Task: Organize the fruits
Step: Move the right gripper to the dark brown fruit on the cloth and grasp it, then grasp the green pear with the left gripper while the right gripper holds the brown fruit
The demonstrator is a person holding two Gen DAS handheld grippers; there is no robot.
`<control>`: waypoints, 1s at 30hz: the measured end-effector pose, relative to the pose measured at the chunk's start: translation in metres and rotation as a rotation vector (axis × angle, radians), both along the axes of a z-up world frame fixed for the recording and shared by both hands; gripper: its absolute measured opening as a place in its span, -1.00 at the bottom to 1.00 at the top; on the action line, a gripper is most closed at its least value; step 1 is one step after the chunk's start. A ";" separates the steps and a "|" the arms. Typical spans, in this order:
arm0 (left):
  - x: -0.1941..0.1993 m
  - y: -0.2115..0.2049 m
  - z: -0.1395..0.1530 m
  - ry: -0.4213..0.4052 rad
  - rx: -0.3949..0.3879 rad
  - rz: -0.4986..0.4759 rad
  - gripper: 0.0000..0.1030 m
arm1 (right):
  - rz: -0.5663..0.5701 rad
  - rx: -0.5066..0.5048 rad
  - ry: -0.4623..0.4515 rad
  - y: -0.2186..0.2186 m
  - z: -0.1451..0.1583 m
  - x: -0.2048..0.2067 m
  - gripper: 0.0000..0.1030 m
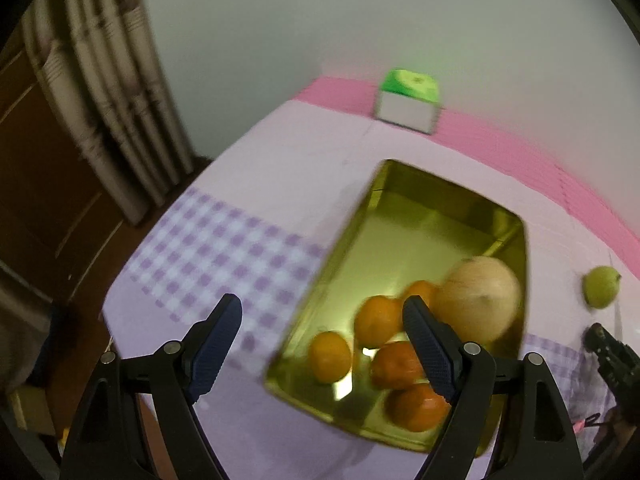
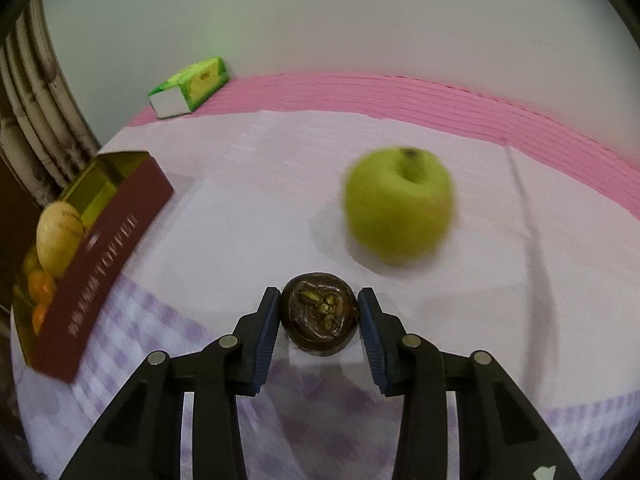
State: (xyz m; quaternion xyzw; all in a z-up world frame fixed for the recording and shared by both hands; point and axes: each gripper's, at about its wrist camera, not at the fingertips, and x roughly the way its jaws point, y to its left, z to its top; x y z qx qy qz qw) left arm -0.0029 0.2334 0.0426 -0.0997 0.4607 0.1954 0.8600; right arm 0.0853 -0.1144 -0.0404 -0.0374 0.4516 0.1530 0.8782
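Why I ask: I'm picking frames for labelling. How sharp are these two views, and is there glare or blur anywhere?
Left wrist view: motion-smeared throughout; the gold tray floor mirrors the oranges with bright glare patches. Right wrist view: the green apple is smeared, but the dark fruit clamped in the right gripper is crisp. Both bend at the edges.

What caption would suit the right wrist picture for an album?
Right gripper clamps a dark brown fruit; a green apple waits on the cloth beyond.

Wrist cams angled down – share tray (image 1: 400, 196).
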 end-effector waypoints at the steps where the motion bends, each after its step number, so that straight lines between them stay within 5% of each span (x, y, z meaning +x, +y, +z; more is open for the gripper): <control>1: 0.005 -0.008 0.001 -0.002 0.000 -0.022 0.61 | -0.011 -0.018 -0.002 -0.008 -0.001 -0.003 -0.28; 9: 0.043 -0.089 0.012 -0.026 -0.018 -0.242 0.61 | -0.161 -0.028 -0.017 -0.075 -0.006 0.001 -0.28; 18: 0.083 -0.186 0.009 -0.032 -0.042 -0.474 0.61 | -0.187 -0.047 -0.069 -0.092 -0.009 0.018 -0.28; 30: 0.121 -0.266 -0.013 -0.073 -0.042 -0.628 0.61 | -0.238 -0.068 -0.083 -0.114 -0.013 0.043 -0.28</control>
